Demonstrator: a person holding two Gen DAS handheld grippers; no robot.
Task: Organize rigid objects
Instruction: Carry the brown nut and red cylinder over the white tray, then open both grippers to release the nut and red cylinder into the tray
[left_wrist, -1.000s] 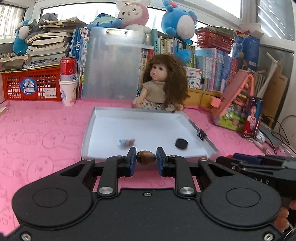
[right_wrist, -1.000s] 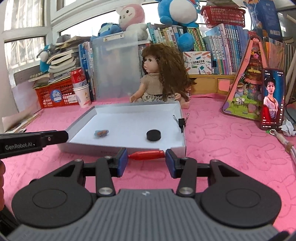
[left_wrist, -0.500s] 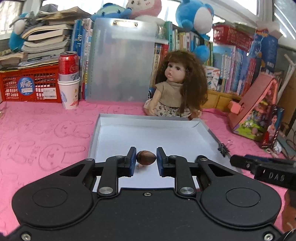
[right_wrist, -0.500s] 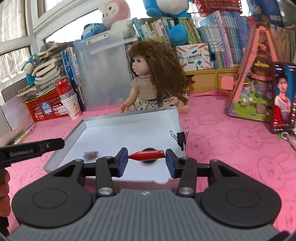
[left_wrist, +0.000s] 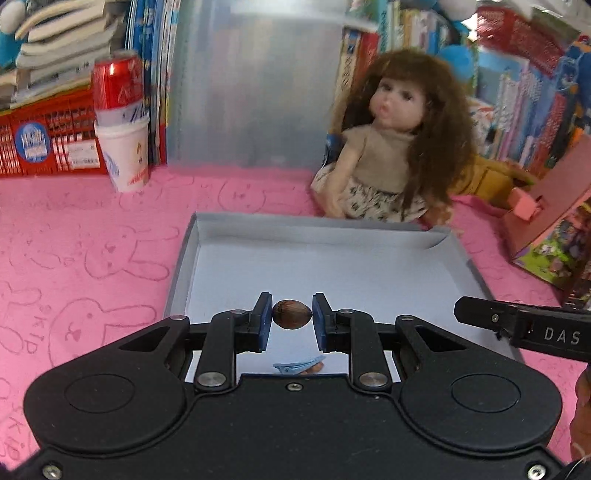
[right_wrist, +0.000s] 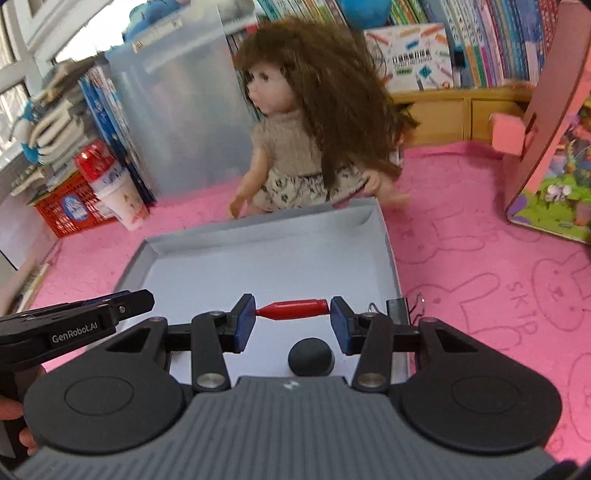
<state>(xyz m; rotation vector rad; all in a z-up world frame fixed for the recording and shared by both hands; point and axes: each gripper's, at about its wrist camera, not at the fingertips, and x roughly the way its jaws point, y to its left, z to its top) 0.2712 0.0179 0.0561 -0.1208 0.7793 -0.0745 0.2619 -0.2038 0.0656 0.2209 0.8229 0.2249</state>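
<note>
My left gripper (left_wrist: 291, 319) clamps a small brown oval nut (left_wrist: 291, 314) above the shallow white cardboard tray (left_wrist: 369, 236). My right gripper (right_wrist: 292, 317) pinches a red tapered plastic cap (right_wrist: 293, 309) end to end over that tray, above a black round disc (right_wrist: 311, 356) lying inside.

Left claw (left_wrist: 291, 318): my black unit w/ glossy flat body, two round raised discs either side, silver pivot screws at each linkage, blue pads on inner finger faces. Seen from right cam, its side reads "GenRobot.AI" in white. Right claw (right_wrist: 293, 320): same black linkage & discs, but centre housing is grey w/ fine ribbed grooves & a small white logo near the front edge; blue pads too. From left cam its side shows white letters "DAS". Small screws at lower corners of left body.
</note>
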